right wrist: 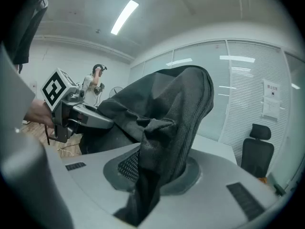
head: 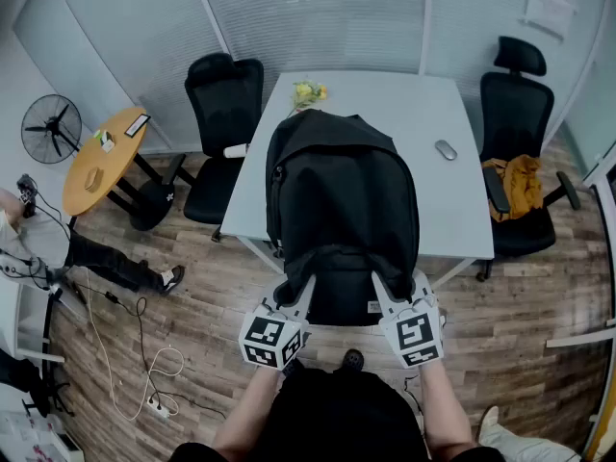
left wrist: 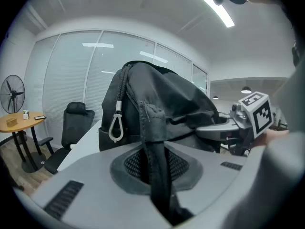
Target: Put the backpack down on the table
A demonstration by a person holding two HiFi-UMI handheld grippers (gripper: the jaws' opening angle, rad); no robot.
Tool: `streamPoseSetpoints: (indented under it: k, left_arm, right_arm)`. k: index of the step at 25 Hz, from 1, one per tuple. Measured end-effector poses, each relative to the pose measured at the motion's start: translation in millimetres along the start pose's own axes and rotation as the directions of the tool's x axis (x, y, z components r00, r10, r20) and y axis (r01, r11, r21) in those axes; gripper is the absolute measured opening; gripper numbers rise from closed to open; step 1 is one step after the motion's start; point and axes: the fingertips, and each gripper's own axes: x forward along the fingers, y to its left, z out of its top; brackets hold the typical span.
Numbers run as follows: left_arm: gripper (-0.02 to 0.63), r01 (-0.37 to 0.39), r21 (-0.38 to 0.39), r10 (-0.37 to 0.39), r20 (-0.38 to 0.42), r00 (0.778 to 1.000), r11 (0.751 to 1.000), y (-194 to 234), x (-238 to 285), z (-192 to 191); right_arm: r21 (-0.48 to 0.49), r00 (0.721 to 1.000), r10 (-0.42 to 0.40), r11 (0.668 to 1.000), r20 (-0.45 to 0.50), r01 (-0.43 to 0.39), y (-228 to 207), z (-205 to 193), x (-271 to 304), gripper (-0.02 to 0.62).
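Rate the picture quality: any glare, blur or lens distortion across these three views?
Head view: sharp, evenly lit, strong fisheye bowing of the walls; the backpack is nearly featureless black. Left gripper view: ceiling light blown out, dark rounded corners, nearest fabric soft. Right gripper view: same vignette, fabric weave at the jaws fairly crisp.

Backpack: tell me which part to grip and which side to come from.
Take the backpack by its shoulder straps, from the person's side: left strap for the left hand-held gripper, right strap for the right hand-held gripper. They are thin bands that fit between jaws; the body is too bulky. Both are shut on them now.
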Motion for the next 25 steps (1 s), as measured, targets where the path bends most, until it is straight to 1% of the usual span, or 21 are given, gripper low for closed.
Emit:
streamPoseSetpoints:
  k: [10, 14, 18, 25]
  left_arm:
    - [0.045, -0.022, 0.005, 0.022, 0.006, 1.000, 1.000, -0.9, -10.3, 1.0]
    - [0.046, -0.034, 0.004, 0.034, 0.014, 0.999, 0.999, 1.1, -17.3, 1.4]
    - [0.046, -0.044, -0.002, 0.044, 0.021, 0.999, 0.999, 1.3, -25.3, 1.5]
    - [0.046, -0.040, -0.013, 0.040, 0.015, 0.999, 0.999, 1.7, -35.1, -4.4]
  right_arm:
    - [-0.009, 0.999, 0.032, 0.999, 0.001, -0.032, 7.2, 2.8, -3.7, 0.078]
    - [0.015, 0.998, 0.053, 0.998, 0.026, -0.054, 12.9, 6.0, -5.6, 0.083]
    - [0.009, 0.997, 0.064, 0.998, 0.038, -0.064, 19.2, 10.8, -9.1, 0.083]
    - [0.010, 0.997, 0.072, 0.997, 0.032, -0.072, 30.0, 9.3, -11.9, 0.078]
